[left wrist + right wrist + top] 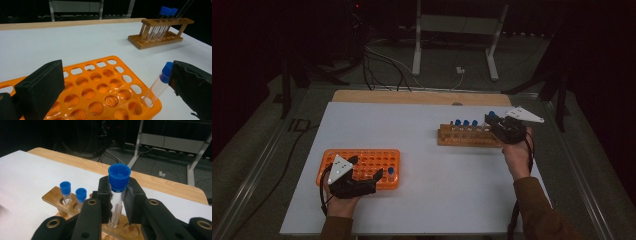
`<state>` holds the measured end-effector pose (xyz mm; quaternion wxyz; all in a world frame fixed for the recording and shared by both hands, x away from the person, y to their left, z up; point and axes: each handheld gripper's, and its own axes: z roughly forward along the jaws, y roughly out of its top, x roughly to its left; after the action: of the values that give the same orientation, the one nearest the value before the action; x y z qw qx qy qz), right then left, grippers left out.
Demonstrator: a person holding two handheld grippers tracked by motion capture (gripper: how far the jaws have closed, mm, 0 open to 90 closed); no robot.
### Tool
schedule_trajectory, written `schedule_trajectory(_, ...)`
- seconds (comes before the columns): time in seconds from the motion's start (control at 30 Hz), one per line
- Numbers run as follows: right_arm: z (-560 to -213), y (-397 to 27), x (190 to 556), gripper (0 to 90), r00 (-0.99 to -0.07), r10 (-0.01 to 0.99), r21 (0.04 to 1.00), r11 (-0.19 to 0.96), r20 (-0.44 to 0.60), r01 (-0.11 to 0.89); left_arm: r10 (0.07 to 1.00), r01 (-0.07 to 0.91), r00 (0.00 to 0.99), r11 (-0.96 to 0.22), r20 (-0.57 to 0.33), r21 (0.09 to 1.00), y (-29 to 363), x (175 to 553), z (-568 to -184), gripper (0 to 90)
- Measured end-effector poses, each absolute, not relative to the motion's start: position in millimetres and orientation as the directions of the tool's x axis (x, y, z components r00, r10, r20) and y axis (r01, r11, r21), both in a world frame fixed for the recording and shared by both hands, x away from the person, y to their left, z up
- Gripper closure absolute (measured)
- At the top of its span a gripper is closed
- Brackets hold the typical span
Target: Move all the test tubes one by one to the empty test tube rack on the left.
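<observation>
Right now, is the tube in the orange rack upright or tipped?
Tipped: the tube leans out of a corner hole of the orange rack, cap outward.

**Both hands and their tools at one instant**

Left tool (364, 167), lower left of the high view: held low by the left hand (341, 202), forearm entering from the bottom edge, jaws pointing toward the right of the frame and standing wide apart, pressing on nothing. Right tool (490, 120), right of centre: carried by the right hand (517, 152) on a brown-sleeved forearm, jaws pointing toward the upper left. In the right gripper view they are clamped together on a tube (117, 195).
</observation>
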<state>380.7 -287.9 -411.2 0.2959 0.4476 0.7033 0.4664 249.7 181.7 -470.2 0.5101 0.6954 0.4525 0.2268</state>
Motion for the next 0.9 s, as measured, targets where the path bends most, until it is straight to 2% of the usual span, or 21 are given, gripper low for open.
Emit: schedule_trajectory(0.9, -405.6, -274.0, 358.2, 77.3, -0.515, 0.857, 0.928, 0.177, 0.018, 0.328, 0.858, 0.370, 0.507, -0.125, -0.088, 0.921, 171.0, 245.1, -466.1, 1.0)
